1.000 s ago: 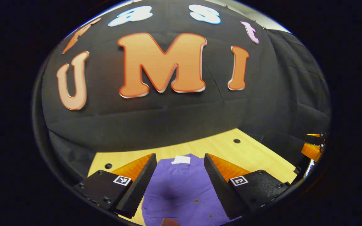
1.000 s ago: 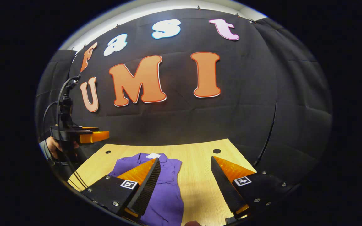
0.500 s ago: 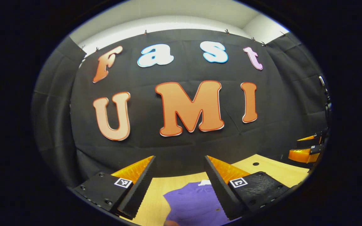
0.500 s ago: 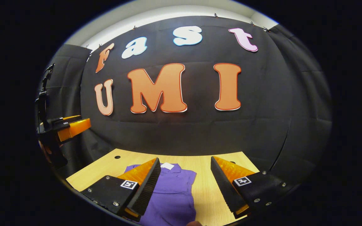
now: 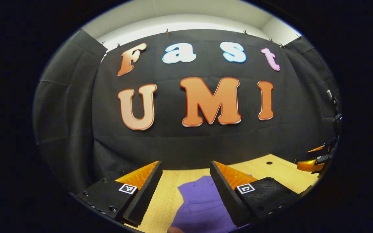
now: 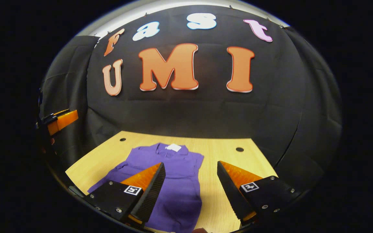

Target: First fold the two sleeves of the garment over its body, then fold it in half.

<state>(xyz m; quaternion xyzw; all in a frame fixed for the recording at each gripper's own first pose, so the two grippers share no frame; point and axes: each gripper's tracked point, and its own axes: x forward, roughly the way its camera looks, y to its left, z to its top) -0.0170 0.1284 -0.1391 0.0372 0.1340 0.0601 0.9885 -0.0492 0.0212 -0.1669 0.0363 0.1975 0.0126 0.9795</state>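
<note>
1. Purple fabric, the garment [image 6: 170,181], lies flat on a light wooden table [image 6: 225,152] in the right gripper view, its collar end pointing toward the black cloth wall at the back.
2. At the far left edge of that view, the left gripper [image 6: 62,120] shows as an orange and black wedge held above the table's left side, well apart from the garment. Whether its jaws are wide or narrow cannot be told from here.
3. Moving right, a small white tag [image 6: 173,147] sits at the garment's collar, and the garment's left side spreads toward the table's near left corner.
4. The right gripper [image 6: 191,191] hangs above the garment's near end with its 2 black, orange-backed fingers spread wide. Nothing is between them. Its left finger overlaps the purple cloth in the picture, and its right finger sits over bare wood.
5. 2 dark round holes mark the table's far edge, 1 toward each back corner.
6. In the left gripper view, the left gripper's 2 fingers stand wide apart and hold nothing, with the garment on the table beyond them.
7. At the far right edge of that view, the right gripper appears as an orange wedge above the table.
</note>
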